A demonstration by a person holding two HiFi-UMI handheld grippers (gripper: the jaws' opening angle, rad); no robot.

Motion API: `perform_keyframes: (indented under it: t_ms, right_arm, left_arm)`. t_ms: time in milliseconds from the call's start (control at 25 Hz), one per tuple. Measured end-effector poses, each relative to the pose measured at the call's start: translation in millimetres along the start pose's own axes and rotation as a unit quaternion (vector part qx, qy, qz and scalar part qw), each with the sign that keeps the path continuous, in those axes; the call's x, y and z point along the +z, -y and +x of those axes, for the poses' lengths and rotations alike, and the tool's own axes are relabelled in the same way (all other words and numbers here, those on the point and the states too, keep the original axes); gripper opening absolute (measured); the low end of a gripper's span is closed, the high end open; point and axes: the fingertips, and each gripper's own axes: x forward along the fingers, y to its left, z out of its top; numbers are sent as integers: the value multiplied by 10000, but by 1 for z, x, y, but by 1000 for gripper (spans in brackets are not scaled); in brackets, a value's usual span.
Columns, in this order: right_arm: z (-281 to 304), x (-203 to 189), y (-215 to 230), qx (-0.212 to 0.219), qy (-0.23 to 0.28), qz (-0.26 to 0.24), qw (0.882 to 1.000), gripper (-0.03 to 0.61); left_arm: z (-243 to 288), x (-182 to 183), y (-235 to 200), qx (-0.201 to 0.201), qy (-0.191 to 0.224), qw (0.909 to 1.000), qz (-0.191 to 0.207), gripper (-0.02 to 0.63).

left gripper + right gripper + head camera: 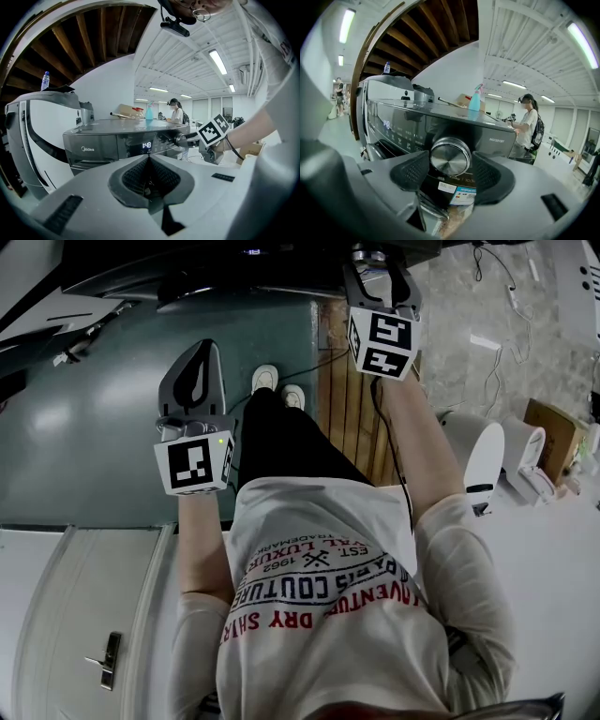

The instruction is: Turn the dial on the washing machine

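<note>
The dial [450, 158], a polished metal knob, is set on the washer's [393, 123] front panel, toward its right end and just under the top edge. It is straddled by the right gripper [450, 165], whose 2 jaws are spread either side of its rim; contact cannot be confirmed. The left gripper [149, 163] is clenched on nothing, well back from the washer. The dial is judged rigid and slick, so it is best pinched squarely across the rim, then twisted.
</note>
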Motion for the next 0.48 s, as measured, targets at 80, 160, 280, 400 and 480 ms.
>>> perform_keyframes:
  t_ms: [80, 160, 280, 400, 480]
  right_arm:
    - [-3, 3, -3, 9, 47, -367, 9993, 290]
    - [-6, 4, -5, -54, 91, -907, 9958, 295]
    - [-5, 1, -10, -157, 106, -1672, 9857, 295]
    - [-2, -2, -12, -228, 80, -1911, 9813, 293]
    - [1, -5, -9, -308, 7, -1797, 9832, 293]
  left_arm:
    - [1, 3, 2, -35, 32, 10000, -18, 15]
    - [2, 4, 5, -57, 50, 10000, -37, 15]
    - [4, 2, 7, -72, 35, 10000, -42, 15]
    - [2, 2, 8, -82, 27, 9999, -76, 15]
    - [1, 2, 7, -92, 33, 9999, -87, 15]
